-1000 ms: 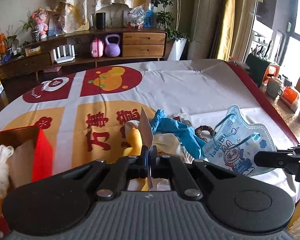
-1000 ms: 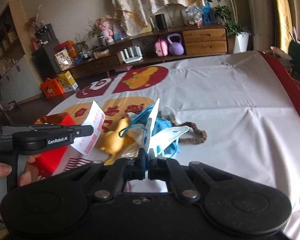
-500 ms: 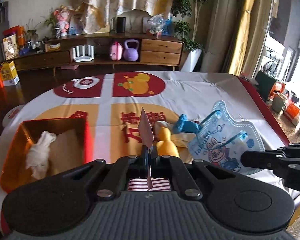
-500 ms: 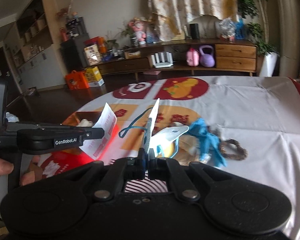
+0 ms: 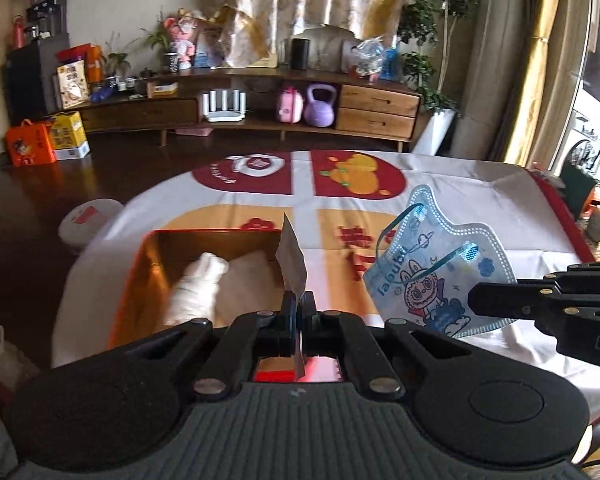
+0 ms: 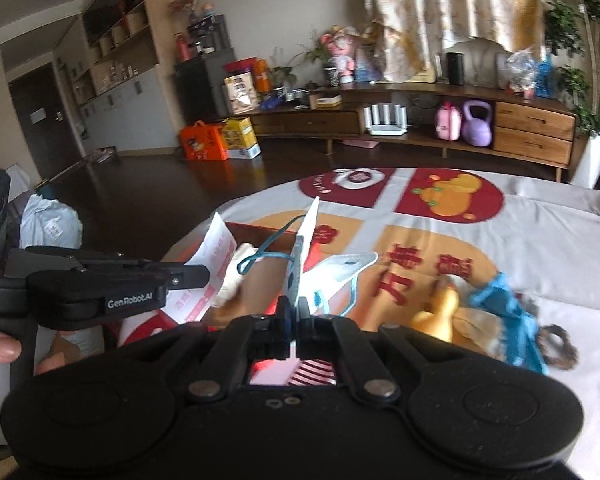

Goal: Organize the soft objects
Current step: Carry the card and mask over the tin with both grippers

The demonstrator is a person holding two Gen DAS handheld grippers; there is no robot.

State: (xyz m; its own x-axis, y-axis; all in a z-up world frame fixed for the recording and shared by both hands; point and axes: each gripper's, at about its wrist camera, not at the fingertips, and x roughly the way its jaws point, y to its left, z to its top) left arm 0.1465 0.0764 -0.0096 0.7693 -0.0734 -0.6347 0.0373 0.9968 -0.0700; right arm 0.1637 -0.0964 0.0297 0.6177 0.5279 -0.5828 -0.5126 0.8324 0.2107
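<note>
The blue cartoon-print face mask (image 5: 432, 276) hangs in the air above the cloth-covered table (image 5: 460, 184), pinched at its lower edge by the right gripper (image 6: 296, 312), whose jaws are clamped together on it. The left wrist view shows the mask's printed face flat-on, with its scalloped border and thin blue ear loops; the right wrist view sees the same mask (image 6: 304, 256) only edge-on, as a thin upright sheet with a white folded lobe. The left gripper (image 5: 298, 308) is likewise closed on a small stiff paper slip (image 5: 291, 258), edge-on in its own camera but shown in the right wrist view as white paper with red print (image 6: 214, 268). Below both sits an open red box (image 5: 140, 276) near the table's left edge, holding pale, blurred soft pieces (image 5: 196, 288). Only the right wrist view shows the remaining pile on the table: a yellow plush toy (image 6: 440, 316), crumpled blue fabric (image 6: 508, 312) and a dark braided ring (image 6: 556, 344). The cloth is white with red and orange printed panels. Behind stands a low wooden sideboard (image 5: 376, 108) with a purple kettlebell (image 5: 320, 106).
</note>
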